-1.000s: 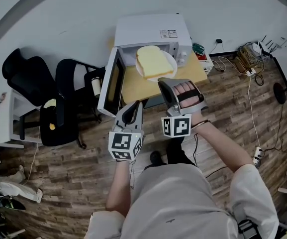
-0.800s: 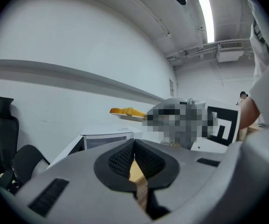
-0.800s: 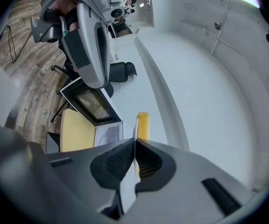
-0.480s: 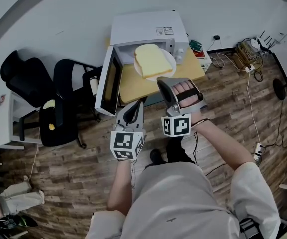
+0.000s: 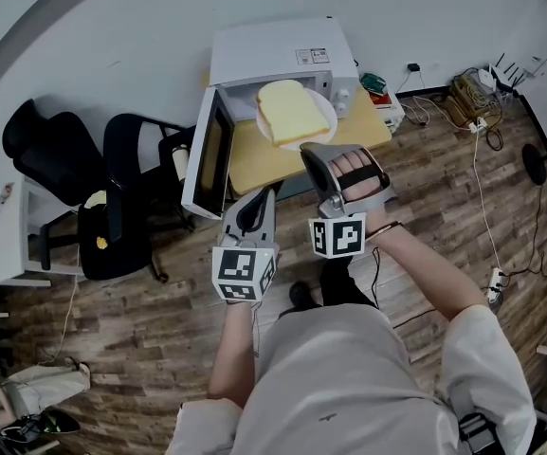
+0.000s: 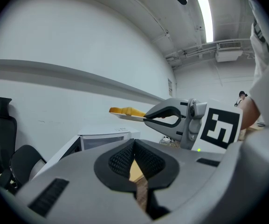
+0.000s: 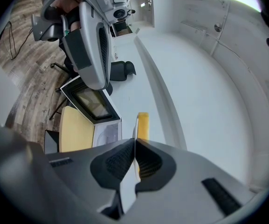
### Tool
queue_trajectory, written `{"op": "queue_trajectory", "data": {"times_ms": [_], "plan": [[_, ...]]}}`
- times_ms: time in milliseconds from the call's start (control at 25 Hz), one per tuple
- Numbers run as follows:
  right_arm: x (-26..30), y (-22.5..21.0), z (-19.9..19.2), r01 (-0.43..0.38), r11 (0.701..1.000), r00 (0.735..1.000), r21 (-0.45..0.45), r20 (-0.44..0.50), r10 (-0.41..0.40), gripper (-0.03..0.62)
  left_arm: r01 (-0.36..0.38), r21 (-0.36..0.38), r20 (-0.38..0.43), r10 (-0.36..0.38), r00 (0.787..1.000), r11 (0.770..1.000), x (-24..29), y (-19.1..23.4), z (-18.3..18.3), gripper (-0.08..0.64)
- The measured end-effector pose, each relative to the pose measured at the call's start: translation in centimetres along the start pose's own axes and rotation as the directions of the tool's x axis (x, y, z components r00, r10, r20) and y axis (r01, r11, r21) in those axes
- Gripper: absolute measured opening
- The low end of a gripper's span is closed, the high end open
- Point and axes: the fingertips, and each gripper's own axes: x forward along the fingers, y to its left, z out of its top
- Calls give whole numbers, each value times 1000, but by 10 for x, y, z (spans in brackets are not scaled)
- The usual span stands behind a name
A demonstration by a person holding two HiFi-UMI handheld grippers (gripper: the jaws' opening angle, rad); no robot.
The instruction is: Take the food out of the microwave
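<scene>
A white plate (image 5: pixel 324 121) carrying a slice of bread (image 5: pixel 290 112) hangs in front of the open white microwave (image 5: pixel 282 55), above the yellow table (image 5: pixel 254 169). My right gripper (image 5: pixel 312 153) is shut on the plate's near rim. In the right gripper view the plate (image 7: pixel 134 135) runs edge-on between the pads, with the bread (image 7: pixel 143 124) beside it. My left gripper (image 5: pixel 261 200) is shut and empty, low and left of the plate, near the open door (image 5: pixel 212 154). The left gripper view shows its pads pressed together (image 6: pixel 134 146) and the plate (image 6: pixel 130 117) held higher up.
Two black office chairs (image 5: pixel 102 188) stand left of the table. A white cabinet (image 5: pixel 6 235) sits at the far left. Small items (image 5: pixel 379 95) lie on the table right of the microwave. Cables and a power strip (image 5: pixel 477 112) cover the wood floor at right.
</scene>
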Motion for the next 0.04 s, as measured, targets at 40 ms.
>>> {"op": "queue_trajectory", "data": {"times_ms": [40], "plan": [[0, 0, 0, -1, 1000, 1000, -1, 1, 1, 6, -2, -1, 3, 2, 1000, 1000, 1, 0, 1, 8]]}}
